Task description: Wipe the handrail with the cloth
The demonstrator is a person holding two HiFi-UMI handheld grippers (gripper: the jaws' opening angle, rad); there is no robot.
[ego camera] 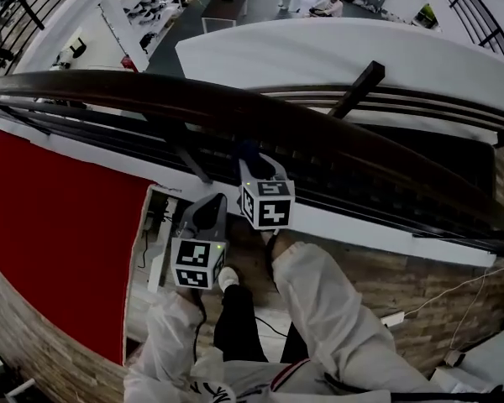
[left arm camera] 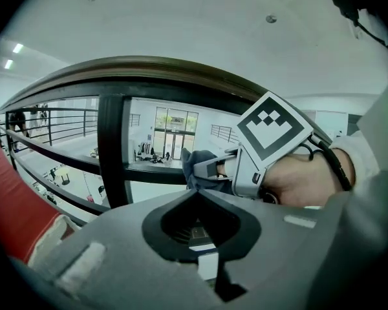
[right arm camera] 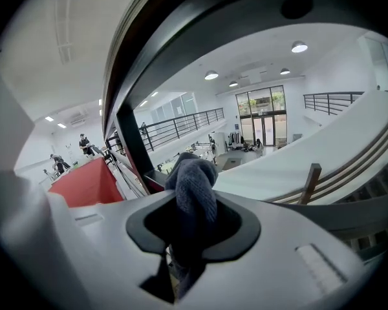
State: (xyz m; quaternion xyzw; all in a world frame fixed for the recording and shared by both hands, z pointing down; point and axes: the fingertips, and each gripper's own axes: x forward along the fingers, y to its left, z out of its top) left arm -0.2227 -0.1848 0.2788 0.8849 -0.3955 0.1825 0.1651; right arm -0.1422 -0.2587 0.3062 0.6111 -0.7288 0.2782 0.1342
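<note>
A dark wooden handrail (ego camera: 235, 99) curves across the head view above black metal rails. My right gripper (ego camera: 254, 170) is just below the rail, shut on a dark blue-grey cloth (ego camera: 247, 151) that bunches out past its tips. In the right gripper view the cloth (right arm camera: 194, 179) stands between the jaws, with the handrail (right arm camera: 200, 18) arching close overhead. My left gripper (ego camera: 211, 206) hangs lower and to the left, shut with nothing in it. The left gripper view looks past its closed tips (left arm camera: 195, 192) at the right gripper (left arm camera: 215, 170), the cloth (left arm camera: 195, 163) and the handrail (left arm camera: 155, 66).
A black baluster post (left arm camera: 113, 154) stands left of the cloth. A red panel (ego camera: 50, 225) hangs at the left, and a brick wall (ego camera: 420, 284) with a white socket (ego camera: 392, 318) and cable lies below. The person's white-trousered legs (ego camera: 319, 309) are under the grippers.
</note>
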